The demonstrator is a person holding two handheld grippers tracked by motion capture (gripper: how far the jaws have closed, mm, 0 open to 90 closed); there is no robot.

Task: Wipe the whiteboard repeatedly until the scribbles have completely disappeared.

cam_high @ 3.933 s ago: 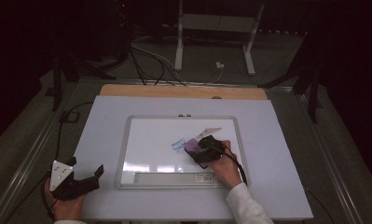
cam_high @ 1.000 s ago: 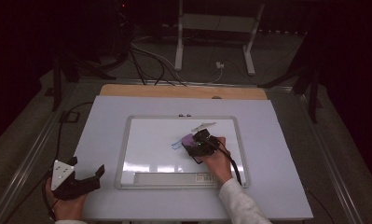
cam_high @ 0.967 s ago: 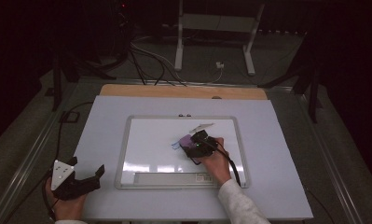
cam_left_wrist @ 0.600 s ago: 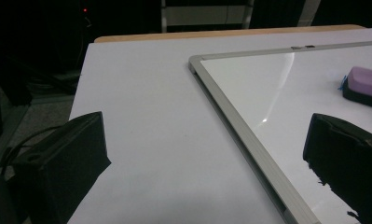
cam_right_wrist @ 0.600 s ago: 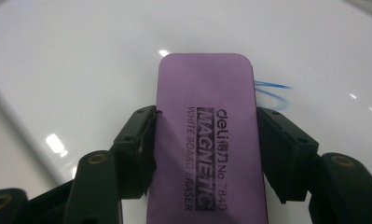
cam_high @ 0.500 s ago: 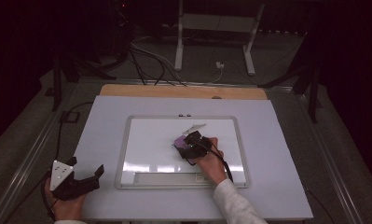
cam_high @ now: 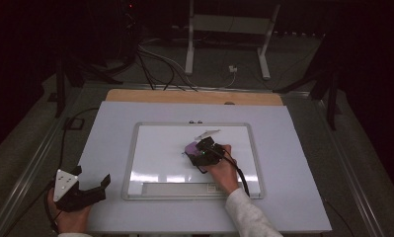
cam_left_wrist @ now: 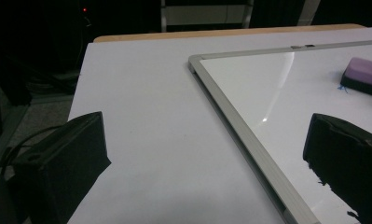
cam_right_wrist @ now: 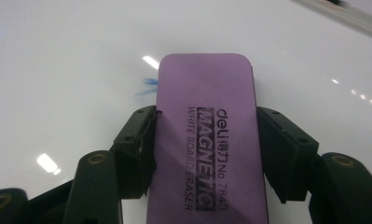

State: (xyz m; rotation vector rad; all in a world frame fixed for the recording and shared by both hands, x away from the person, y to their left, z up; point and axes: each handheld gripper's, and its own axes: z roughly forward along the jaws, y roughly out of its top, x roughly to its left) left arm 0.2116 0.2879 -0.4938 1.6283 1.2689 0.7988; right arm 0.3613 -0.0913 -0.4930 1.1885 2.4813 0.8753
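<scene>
- Left gripper (cam_high: pixel 88 190) rests at the table's (cam_high: pixel 303 197) near-left corner, jaws wide apart, gripping nothing, well clear of the whiteboard (cam_high: pixel 155 148).
- Eraser (cam_right_wrist: pixel 207 140) lies flat on the whiteboard's middle, purple face up; its long axis runs along the right gripper's jaws, pointing away from the hand.
- Right gripper (cam_high: pixel 200 154) clamps the eraser's long sides.
- Blue marks (cam_right_wrist: pixel 146 88) show just left of the eraser.

A pale table (cam_high: pixel 303 148) with a wooden strip (cam_high: pixel 194 97) along its far edge stands in a dark room. Behind it, cables (cam_high: pixel 160 64) lie on the grey floor (cam_high: pixel 224 59) beside a white metal stand (cam_high: pixel 229 29).
</scene>
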